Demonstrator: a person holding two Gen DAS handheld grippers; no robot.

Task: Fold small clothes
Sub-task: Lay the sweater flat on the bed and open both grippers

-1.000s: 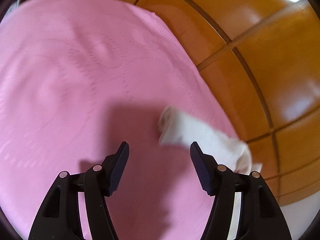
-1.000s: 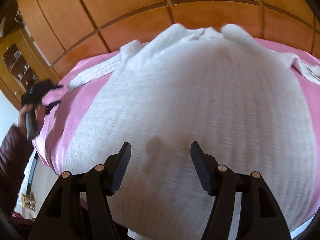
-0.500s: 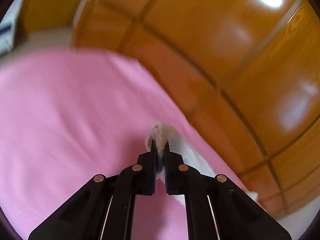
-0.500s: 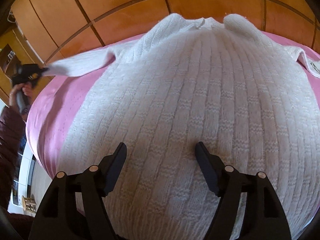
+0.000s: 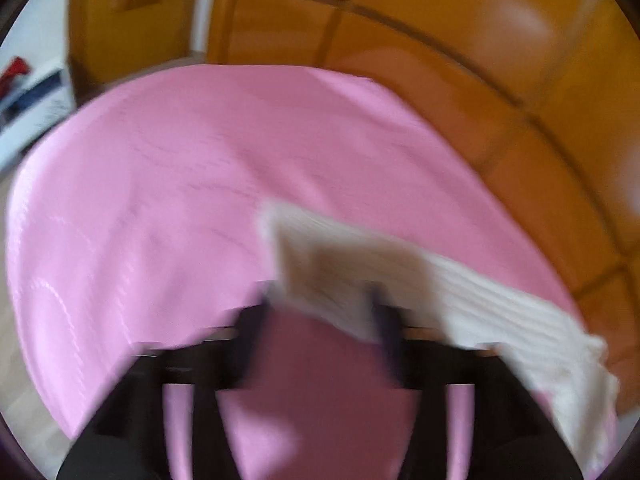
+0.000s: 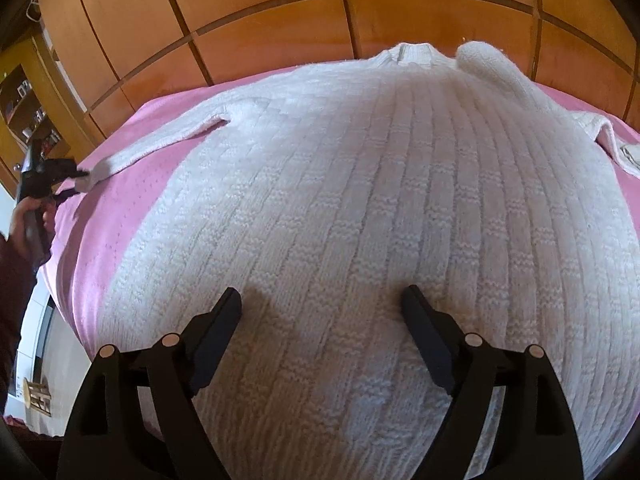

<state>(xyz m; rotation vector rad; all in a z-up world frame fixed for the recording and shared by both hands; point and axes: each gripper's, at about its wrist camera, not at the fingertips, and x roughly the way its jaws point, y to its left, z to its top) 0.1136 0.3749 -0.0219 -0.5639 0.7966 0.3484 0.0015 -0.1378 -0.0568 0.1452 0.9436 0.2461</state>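
A white knitted sweater (image 6: 380,200) lies spread flat on a pink cloth (image 6: 132,184). My right gripper (image 6: 322,304) is open, low over the sweater's lower body. The sweater's left sleeve (image 6: 160,140) stretches out left to my left gripper (image 6: 78,174). In the blurred left wrist view my left gripper (image 5: 320,312) has its fingers apart, and the sleeve cuff (image 5: 340,264) lies loose across the right finger, not clamped. The right sleeve (image 6: 492,68) is folded over the shoulder.
Orange wooden panelled doors (image 6: 280,40) stand behind the pink surface. A shelf with small items (image 6: 24,100) is at the far left. The pink cloth's left edge (image 6: 64,280) drops off to a light floor.
My left gripper closed on the sleeve cuff, pulled it outward to the left, and now has opened. The sleeve lies straighter. My right gripper has sunk slightly nearer the sweater.
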